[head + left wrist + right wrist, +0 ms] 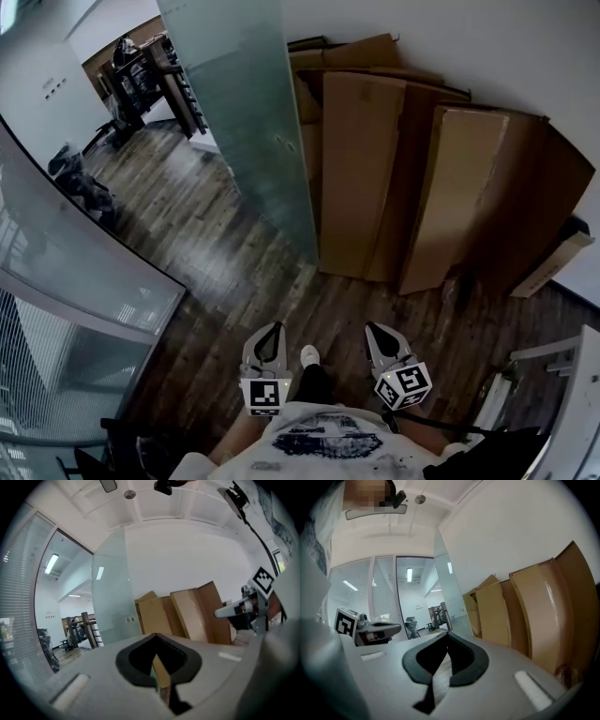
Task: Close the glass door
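Left tongs (pixel 270 330) and right tongs (pixel 374 330) both seem pressed together, empty, well apart from the glass door (pixel 248 112).

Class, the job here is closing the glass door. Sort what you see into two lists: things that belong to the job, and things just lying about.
Belongs to the job:
- glass door, standing open
- left claw, shut, empty
- right claw, shut, empty

Just lying about:
- cardboard sheets leaning on the wall
- office chair
- rack in the far room
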`<action>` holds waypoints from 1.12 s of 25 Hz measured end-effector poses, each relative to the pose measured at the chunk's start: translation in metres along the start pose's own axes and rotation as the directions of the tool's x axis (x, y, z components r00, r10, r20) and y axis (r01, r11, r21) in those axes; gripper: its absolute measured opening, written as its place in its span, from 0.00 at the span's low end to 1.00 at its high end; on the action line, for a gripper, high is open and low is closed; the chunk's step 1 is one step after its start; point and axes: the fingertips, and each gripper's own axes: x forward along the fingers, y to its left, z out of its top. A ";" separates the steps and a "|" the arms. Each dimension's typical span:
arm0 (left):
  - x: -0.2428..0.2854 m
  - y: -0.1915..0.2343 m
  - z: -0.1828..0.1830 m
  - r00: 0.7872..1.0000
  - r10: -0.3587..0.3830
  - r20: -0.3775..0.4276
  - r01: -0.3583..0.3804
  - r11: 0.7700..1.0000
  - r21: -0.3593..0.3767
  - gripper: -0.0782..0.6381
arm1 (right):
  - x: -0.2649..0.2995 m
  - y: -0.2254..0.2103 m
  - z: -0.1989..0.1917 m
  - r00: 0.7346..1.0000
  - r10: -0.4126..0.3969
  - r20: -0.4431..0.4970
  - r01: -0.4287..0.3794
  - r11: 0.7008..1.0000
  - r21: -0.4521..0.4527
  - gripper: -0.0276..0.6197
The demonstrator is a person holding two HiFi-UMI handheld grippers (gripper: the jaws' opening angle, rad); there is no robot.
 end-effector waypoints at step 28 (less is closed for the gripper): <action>0.189 0.162 -0.019 1.000 0.010 -0.004 -0.010 1.000 -0.009 0.11 | 0.251 -0.045 0.066 1.000 -0.026 -0.011 0.025 0.999 -0.044 0.05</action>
